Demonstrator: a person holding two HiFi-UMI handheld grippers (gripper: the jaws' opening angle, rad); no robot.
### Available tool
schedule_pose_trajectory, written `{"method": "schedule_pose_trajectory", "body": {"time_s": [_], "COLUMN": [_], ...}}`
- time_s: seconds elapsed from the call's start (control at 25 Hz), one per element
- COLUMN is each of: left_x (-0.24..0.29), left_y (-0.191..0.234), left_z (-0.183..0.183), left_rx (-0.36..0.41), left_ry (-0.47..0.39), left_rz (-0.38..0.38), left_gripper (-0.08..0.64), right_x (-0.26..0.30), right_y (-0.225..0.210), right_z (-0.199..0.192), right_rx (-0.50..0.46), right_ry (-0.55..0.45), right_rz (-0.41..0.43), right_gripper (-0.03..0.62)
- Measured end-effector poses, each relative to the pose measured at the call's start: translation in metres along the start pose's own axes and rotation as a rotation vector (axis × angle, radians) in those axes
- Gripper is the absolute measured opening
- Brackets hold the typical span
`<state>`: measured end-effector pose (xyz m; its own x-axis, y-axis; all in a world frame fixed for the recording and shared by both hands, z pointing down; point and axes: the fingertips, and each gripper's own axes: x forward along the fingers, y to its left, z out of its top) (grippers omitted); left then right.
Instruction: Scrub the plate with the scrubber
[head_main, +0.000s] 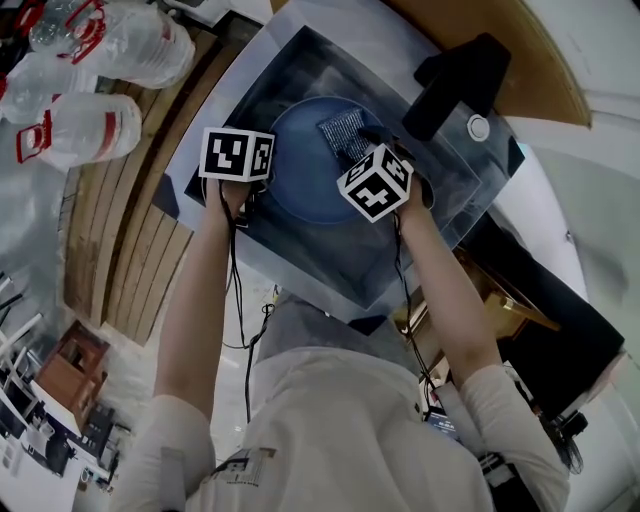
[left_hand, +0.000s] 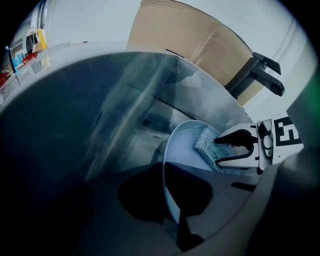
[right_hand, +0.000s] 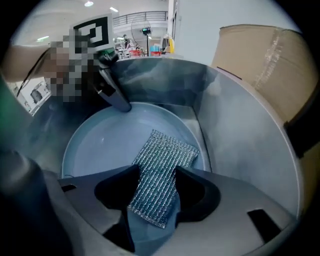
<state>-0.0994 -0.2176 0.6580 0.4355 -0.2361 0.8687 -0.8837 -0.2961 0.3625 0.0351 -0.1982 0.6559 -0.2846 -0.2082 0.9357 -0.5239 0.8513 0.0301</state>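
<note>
A round blue plate (head_main: 300, 180) lies in a steel sink (head_main: 450, 195). On its far part rests a silvery mesh scrubber (head_main: 343, 135). My left gripper (head_main: 255, 180) is shut on the plate's left rim; in the left gripper view the rim (left_hand: 166, 175) runs between its dark jaws (left_hand: 167, 197). My right gripper (head_main: 368, 138) is shut on the scrubber, which is pressed flat on the plate. In the right gripper view the scrubber (right_hand: 165, 160) passes between the jaws (right_hand: 157, 186) and spreads over the plate (right_hand: 105, 145). The left gripper (right_hand: 122, 106) shows at the far rim.
A black faucet (head_main: 455, 85) stands over the sink's far right side. Clear plastic bottles (head_main: 100, 60) lie on the wooden slats to the left. A brown cardboard panel (right_hand: 260, 65) rises behind the sink. The sink walls (right_hand: 240, 130) close in around the plate.
</note>
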Motion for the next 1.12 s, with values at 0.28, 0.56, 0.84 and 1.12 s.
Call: {"method": "schedule_pose_trajectory", "body": {"time_s": [0.28, 0.56, 0.84, 1.12], "left_x": [0.0, 0.0, 0.001, -0.001], "left_y": [-0.001, -0.002, -0.002, 0.0], "left_z": [-0.001, -0.001, 0.0, 0.003], "left_rx": [-0.011, -0.009, -0.009, 0.002], "left_ry": [0.007, 0.006, 0.004, -0.016], "left_rz": [-0.018, -0.022, -0.021, -0.009], "left_gripper": [0.029, 0.029, 0.029, 0.028], "right_x": [-0.014, -0.004, 0.019, 0.022], "right_y": [0.05, 0.11, 0.084, 0.073], "right_z": [-0.037, 0.004, 0.056, 0.061], "right_rx": [-0.13, -0.214, -0.109, -0.162], "right_ry": [0.142, 0.032, -0.068, -0.042], "right_rz": [0.126, 0.182, 0.192, 0.197], "right_gripper": [0.253, 0.25, 0.256, 0.256]}}
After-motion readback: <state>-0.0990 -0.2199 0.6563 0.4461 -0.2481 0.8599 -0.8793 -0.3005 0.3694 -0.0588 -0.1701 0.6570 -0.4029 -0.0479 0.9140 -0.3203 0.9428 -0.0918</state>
